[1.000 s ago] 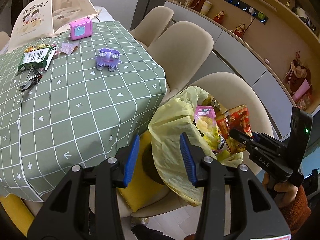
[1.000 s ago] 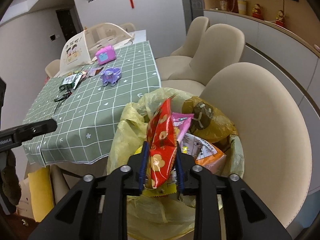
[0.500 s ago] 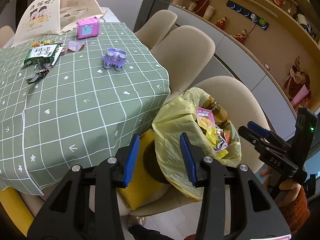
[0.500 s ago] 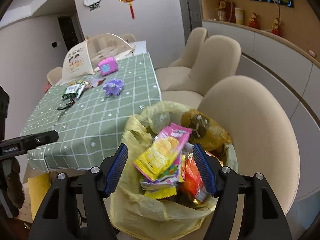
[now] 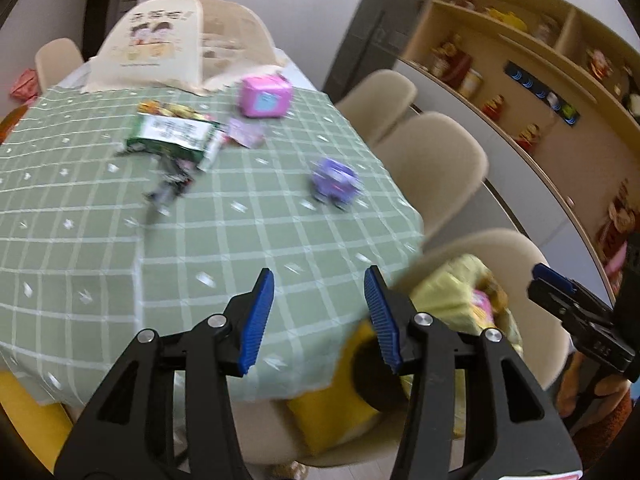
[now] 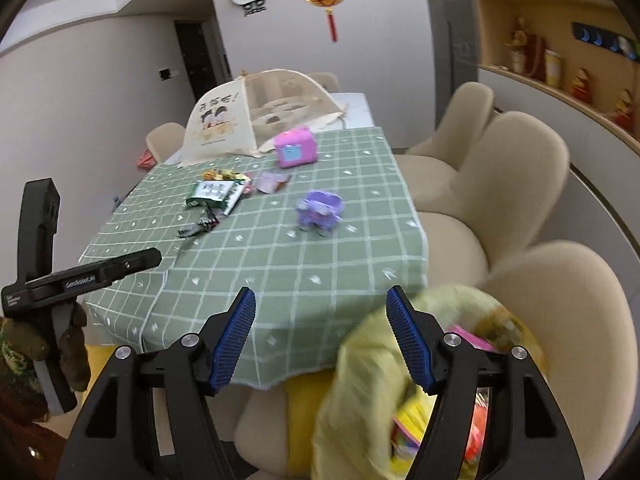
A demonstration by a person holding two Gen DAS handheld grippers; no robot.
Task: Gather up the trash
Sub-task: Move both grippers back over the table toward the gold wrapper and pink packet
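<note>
Trash is partly collected: wrappers fill the yellow bag [image 6: 360,364] on the chair, while a green packet [image 6: 214,192] and scraps remain near the bench's far edge. Left gripper [image 5: 318,316] jaws are opening, empty; right gripper [image 6: 320,332] jaws spread wide, empty.

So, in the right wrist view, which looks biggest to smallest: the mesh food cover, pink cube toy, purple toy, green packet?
1. Mesh food cover.
2. Green packet, pink cube toy and purple toy: too alike to rank, and their nearness to the camera differs.
</note>
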